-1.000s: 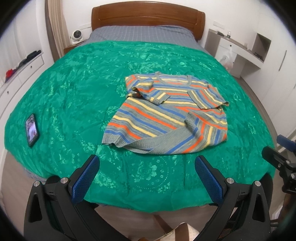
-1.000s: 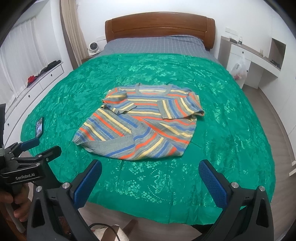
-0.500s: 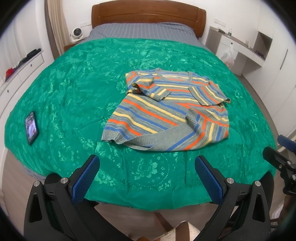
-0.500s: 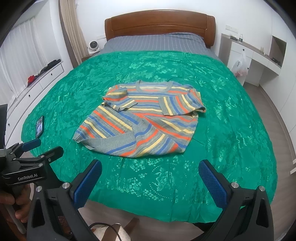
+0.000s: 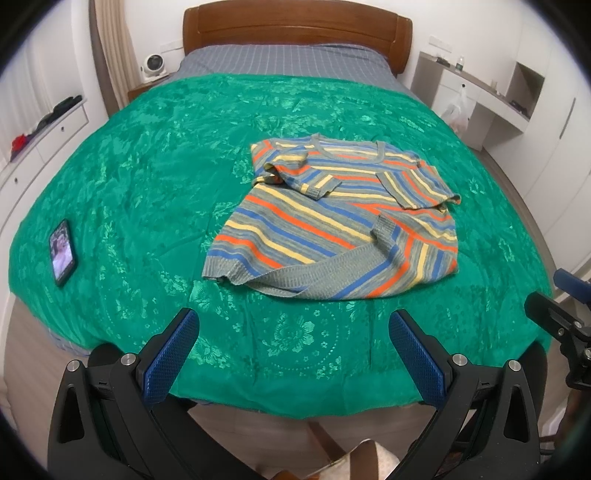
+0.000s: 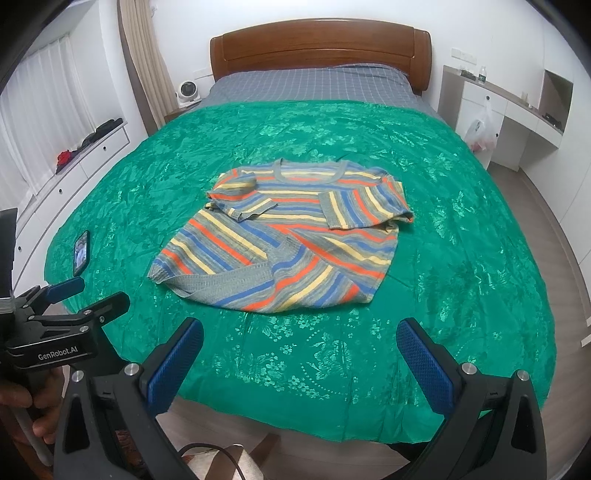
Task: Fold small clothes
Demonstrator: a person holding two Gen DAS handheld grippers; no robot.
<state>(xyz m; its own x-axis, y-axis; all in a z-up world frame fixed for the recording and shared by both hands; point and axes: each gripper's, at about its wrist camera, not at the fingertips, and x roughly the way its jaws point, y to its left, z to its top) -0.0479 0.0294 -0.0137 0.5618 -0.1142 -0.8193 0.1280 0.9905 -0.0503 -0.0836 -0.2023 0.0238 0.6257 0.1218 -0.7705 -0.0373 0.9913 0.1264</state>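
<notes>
A small striped knit sweater (image 5: 332, 218), grey with orange, yellow and blue bands, lies on the green bedspread (image 5: 147, 177), both sleeves folded in and the lower hem partly turned over. It also shows in the right wrist view (image 6: 288, 240). My left gripper (image 5: 293, 350) is open and empty, held above the bed's foot edge, short of the sweater. My right gripper (image 6: 299, 362) is open and empty, also at the foot edge. The left gripper shows at the left of the right wrist view (image 6: 88, 299).
A phone (image 5: 62, 252) lies on the bedspread at the left. A wooden headboard (image 5: 295, 26) stands at the far end. White drawers (image 5: 40, 136) line the left wall and a white desk (image 5: 480, 92) with a hanging plastic bag stands on the right.
Both grippers have moved a little forward toward the bed, so the sweater sits slightly lower and larger in both views. Both stay open.
</notes>
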